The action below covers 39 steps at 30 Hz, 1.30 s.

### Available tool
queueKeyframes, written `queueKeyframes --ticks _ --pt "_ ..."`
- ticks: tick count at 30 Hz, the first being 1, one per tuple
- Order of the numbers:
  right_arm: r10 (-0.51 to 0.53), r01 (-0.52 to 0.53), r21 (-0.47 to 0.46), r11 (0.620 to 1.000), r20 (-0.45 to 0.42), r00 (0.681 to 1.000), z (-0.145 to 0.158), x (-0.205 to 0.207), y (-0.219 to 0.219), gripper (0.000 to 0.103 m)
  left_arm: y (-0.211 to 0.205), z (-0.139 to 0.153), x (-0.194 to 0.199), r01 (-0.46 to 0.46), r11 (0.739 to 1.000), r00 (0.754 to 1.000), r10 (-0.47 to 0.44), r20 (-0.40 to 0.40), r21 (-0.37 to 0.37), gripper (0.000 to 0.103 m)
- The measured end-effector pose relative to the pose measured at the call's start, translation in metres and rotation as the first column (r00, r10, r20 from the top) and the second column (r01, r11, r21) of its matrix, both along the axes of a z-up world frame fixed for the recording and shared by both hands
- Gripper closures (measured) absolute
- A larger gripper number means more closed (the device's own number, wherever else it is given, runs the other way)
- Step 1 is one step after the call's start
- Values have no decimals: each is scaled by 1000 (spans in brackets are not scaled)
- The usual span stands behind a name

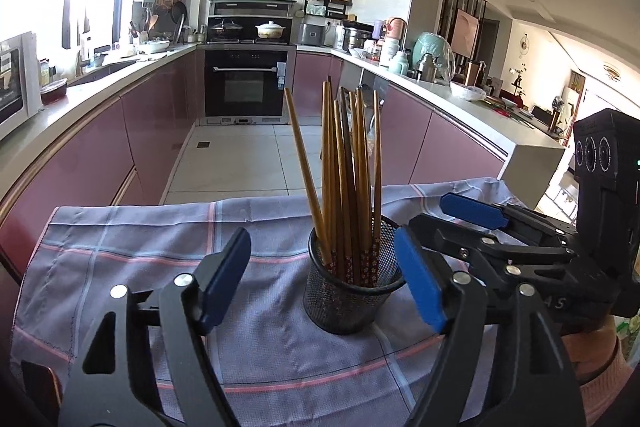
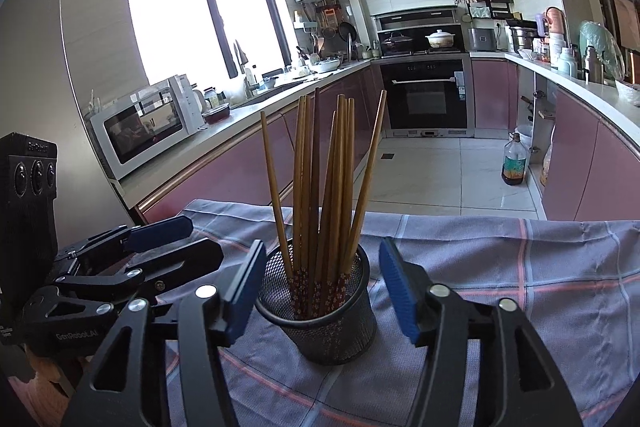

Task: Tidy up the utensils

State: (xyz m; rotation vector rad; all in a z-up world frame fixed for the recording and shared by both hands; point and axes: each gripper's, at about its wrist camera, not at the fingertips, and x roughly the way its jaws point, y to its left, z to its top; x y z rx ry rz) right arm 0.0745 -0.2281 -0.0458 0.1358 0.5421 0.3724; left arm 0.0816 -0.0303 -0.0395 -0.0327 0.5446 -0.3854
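Left claw (image 1: 324,279) level, fingers spread wide, gripping nothing. Right claw (image 2: 322,291) likewise spread and empty; both flank the mesh cup (image 2: 318,311). Desk under a plaid cloth (image 1: 132,259), kitchen with pink cabinets (image 2: 240,163) behind. The cup stands upright mid-cloth holding wooden chopsticks (image 2: 320,183), decorated ends down.

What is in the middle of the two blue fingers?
In the right wrist view, the black mesh cup full of chopsticks stands between the open right gripper's fingers, touching neither.
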Motion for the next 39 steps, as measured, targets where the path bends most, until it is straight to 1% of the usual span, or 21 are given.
queueKeyframes --ticks 1,2,3,5,8,14,18,23,30,32,39 --pt "-6 6 -3 1000 11 1000 0 -5 0 31 3 -1 -5 -7 1000 1000 7 12 2 18" --pt "-12 12 -4 1000 17 1000 0 -10 -1 25 7 -2 -10 -21 1000 999 21 28 2 9" --pt "-27 27 -6 1000 26 999 -1 -15 -3 17 11 -2 -16 -38 999 998 38 49 1 6" --pt "-44 44 -10 999 46 998 -3 -25 -6 12 18 -5 -27 -57 998 996 57 71 2 6" --pt "-72 74 -27 997 74 995 -7 -39 -6 7 27 -10 -40 -94 996 992 94 89 -1 6" --pt "-100 110 -58 992 155 983 -8 -65 3 7 42 -17 -64 -162 987 981 161 106 -2 6" --pt "-98 115 -75 990 208 973 -7 -82 15 7 48 -16 -80 -208 978 968 205 147 6 6" --pt "-100 125 -75 989 270 958 -3 -97 24 7 50 -13 -100 -237 971 951 233 201 -4 6" --pt "-100 122 -59 991 286 953 0 -105 25 7 51 -4 -118 -262 965 932 257 257 -15 6" --pt "-100 119 -47 992 297 950 1 -108 24 7 52 -2 -121 -267 963 928 262 265 -19 6" --pt "-104 123 -45 991 306 946 2 -111 25 7 52 3 -129 -280 960 917 273 290 -16 6"
